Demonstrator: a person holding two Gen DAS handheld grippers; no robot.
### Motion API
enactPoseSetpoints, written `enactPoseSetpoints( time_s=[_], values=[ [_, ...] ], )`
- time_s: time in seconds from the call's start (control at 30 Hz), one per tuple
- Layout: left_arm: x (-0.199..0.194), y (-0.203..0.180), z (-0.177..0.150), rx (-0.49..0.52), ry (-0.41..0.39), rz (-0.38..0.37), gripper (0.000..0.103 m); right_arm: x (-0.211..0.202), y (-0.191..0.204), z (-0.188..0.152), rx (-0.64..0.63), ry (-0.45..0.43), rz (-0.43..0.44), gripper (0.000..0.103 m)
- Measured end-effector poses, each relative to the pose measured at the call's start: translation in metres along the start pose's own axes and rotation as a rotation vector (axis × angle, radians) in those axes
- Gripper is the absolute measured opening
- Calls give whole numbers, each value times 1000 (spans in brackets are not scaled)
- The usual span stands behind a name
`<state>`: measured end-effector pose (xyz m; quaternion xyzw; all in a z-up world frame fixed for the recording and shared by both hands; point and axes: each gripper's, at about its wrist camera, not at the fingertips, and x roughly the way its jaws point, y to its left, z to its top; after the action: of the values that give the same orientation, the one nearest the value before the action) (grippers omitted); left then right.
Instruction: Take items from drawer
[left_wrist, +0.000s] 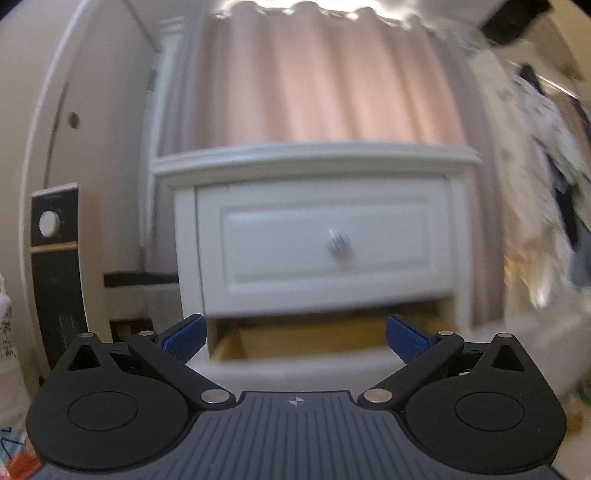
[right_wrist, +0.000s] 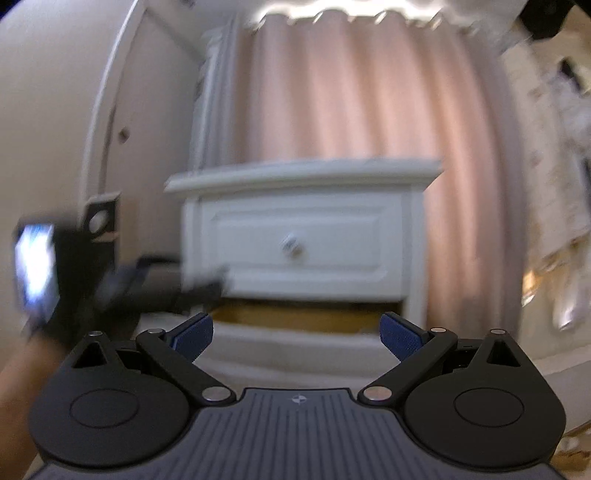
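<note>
Left wrist view: 2 empty grippers face a white nightstand (left_wrist: 314, 162).

Left gripper (left_wrist: 295, 338) and right gripper (right_wrist: 297, 334) are both spread wide, holding nothing. Drawer (left_wrist: 325, 243) with its knob (left_wrist: 338, 243) sits closed, ahead of both; below it, an open wooden gap.

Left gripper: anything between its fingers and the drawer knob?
No. In the left wrist view the left gripper is open and the knob sits beyond, only drawer front between.

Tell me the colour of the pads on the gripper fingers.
Blue, with a fine textured surface; the left gripper's pads show it best in the left wrist view.
</note>
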<state>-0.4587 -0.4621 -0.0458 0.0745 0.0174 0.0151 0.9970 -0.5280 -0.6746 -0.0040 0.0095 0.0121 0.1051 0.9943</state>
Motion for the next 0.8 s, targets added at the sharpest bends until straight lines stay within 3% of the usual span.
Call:
enactPoseSetpoints(
  time_s=[0.13,0.23,0.4,0.47,0.5,0.57,0.67,0.8],
  values=[
    [-34,16,-50,210,10,166,103,-1,-5,10,-17,-39,-33,103],
    [-52,44,-87,318,143,254,103,0,-4,11,-29,-54,-33,103],
    [-88,83,-123,407,336,321,103,2,-2,10,-31,-67,-3,103],
    [-98,89,-123,465,297,420,103,2,-1,11,-32,-73,9,103],
    [-101,92,-117,462,254,464,103,2,0,11,-32,-75,14,103],
    [-101,100,-95,348,168,480,103,2,1,11,-31,-78,24,103],
    [-92,108,-59,110,45,444,103,2,3,11,-29,-78,32,103],
    [-66,97,-30,-31,-47,371,103,0,1,9,-26,-79,19,103]
  ],
)
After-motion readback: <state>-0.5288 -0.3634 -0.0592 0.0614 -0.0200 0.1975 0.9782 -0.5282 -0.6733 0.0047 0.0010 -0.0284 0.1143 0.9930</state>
